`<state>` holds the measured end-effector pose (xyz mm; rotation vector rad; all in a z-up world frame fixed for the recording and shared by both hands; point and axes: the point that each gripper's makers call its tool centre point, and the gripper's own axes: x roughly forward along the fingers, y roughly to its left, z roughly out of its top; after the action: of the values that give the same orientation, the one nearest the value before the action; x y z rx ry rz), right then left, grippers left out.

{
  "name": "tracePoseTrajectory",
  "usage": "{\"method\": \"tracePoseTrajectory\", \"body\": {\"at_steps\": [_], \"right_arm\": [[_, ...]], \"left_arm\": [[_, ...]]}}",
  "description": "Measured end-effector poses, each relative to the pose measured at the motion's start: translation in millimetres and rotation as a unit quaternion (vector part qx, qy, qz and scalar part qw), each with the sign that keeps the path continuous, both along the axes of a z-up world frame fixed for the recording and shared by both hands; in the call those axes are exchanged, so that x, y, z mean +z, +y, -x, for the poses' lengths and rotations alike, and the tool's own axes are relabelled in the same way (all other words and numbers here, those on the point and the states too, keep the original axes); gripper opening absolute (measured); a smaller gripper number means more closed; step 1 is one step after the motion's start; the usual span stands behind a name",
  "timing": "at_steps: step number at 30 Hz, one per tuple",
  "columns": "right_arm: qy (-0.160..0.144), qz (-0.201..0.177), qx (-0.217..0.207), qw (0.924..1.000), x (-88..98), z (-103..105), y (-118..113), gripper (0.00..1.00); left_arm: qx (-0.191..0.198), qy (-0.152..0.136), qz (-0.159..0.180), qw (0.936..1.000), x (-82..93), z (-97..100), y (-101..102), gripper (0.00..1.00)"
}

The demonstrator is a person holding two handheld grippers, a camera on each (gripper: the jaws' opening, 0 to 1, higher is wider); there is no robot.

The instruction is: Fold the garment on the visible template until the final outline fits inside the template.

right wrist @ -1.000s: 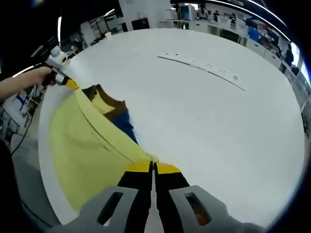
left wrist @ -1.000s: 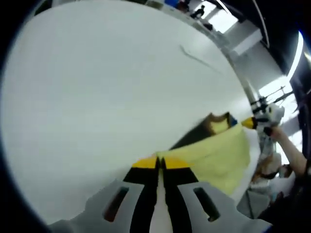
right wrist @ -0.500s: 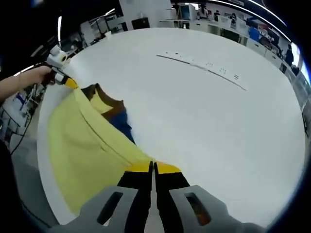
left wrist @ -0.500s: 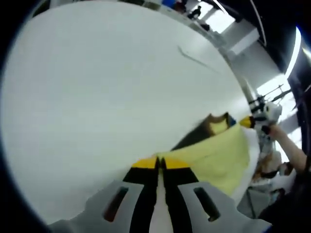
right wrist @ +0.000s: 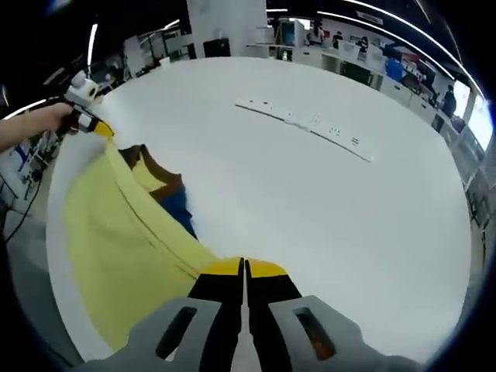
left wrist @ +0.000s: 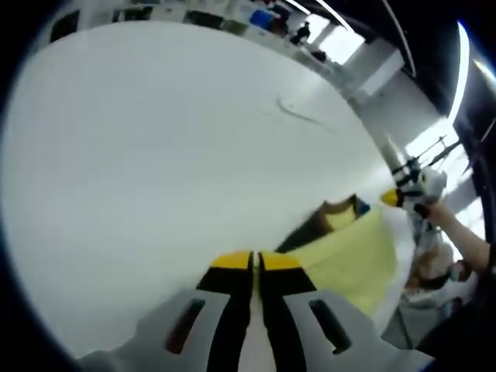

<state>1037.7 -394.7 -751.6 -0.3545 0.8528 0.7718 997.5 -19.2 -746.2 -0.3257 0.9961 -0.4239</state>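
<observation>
I see the garment (right wrist: 124,248), pale yellow with a brown collar (right wrist: 159,180) and a blue patch of fabric (right wrist: 180,208) just beside it. It is stretched taut along one edge between my two grippers and drapes from the white table (right wrist: 325,201) over its near rim. A seam line runs along the yellow cloth close to the stretched edge. From the left gripper view the same garment (left wrist: 349,260) spreads toward the table's edge, brown collar (left wrist: 335,208) uppermost, a dark fold (left wrist: 306,230) beside it.
</observation>
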Motion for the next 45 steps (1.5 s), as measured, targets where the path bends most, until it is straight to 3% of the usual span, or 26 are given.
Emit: {"method": "tracePoseTrajectory", "body": {"at_steps": [8,13,21,25,31,45], "right_arm": [[-0.01,-0.02,-0.006,0.9997,7.5,16.2,1.5,0.06],[-0.013,-0.033,-0.015,0.9993,11.3,28.1,4.6,0.09],[-0.002,-0.05,-0.01,0.9987,4.8,54.8,21.1,0.08],[0.004,-0.053,-0.008,0.9986,-1.9,59.4,28.0,0.08],[0.003,-0.039,0.001,0.9992,-12.6,58.1,35.7,0.08],[0.0,-0.042,-0.015,0.999,-23.9,34.8,37.6,0.06]], "left_arm": [[0.0,-0.019,-0.018,0.9997,7.5,21.9,-6.9,0.12],[-0.016,-0.026,-0.029,0.9991,4.9,40.4,-14.2,0.14],[-0.051,-0.063,-0.039,0.9959,3.5,56.0,-38.2,0.16],[-0.06,-0.072,-0.045,0.9945,0.5,55.5,-46.6,0.16],[-0.091,-0.078,-0.081,0.9896,-13.1,53.4,-51.2,0.15],[-0.092,-0.093,-0.096,0.9867,-19.4,23.5,-52.9,0.11]]}}
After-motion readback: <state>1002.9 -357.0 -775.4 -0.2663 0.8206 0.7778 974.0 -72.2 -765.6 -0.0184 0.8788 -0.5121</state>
